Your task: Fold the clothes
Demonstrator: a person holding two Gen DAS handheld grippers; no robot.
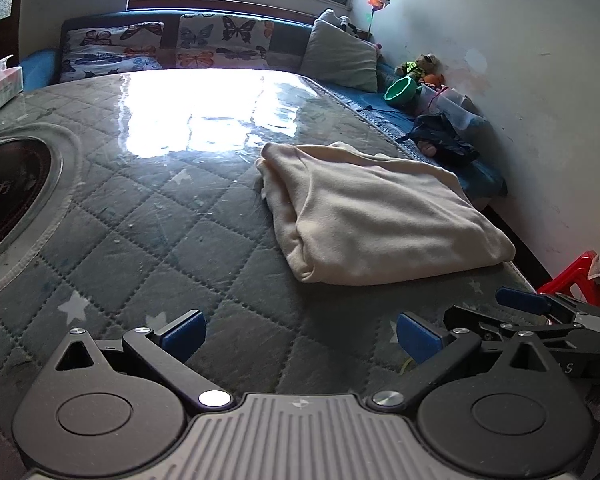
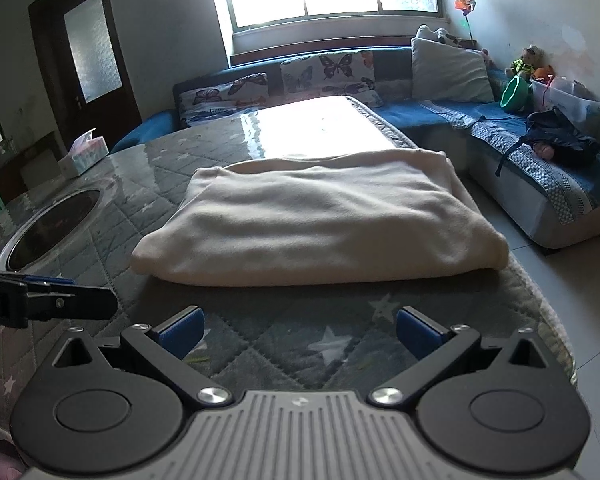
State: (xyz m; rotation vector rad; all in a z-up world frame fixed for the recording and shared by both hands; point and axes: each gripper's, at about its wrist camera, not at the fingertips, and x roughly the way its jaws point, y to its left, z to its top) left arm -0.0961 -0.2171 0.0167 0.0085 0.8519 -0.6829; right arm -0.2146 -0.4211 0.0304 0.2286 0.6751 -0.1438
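Note:
A cream garment (image 1: 376,212) lies folded into a thick rectangle on the quilted grey table cover (image 1: 160,240). It shows straight ahead in the right wrist view (image 2: 320,224). My left gripper (image 1: 300,336) is open and empty, low over the cover, short of the garment's near left corner. My right gripper (image 2: 300,330) is open and empty, just short of the garment's near edge. The right gripper's side shows at the right of the left wrist view (image 1: 540,312). The left gripper's side shows at the left edge of the right wrist view (image 2: 48,300).
A round inset burner (image 2: 52,228) sits in the table at the left, with a tissue box (image 2: 84,152) beyond. A blue sofa (image 2: 520,148) with cushions, toys, a green bowl (image 2: 514,94) and dark clothes (image 2: 560,136) lines the back and right. A red stool (image 1: 572,280) stands at the right.

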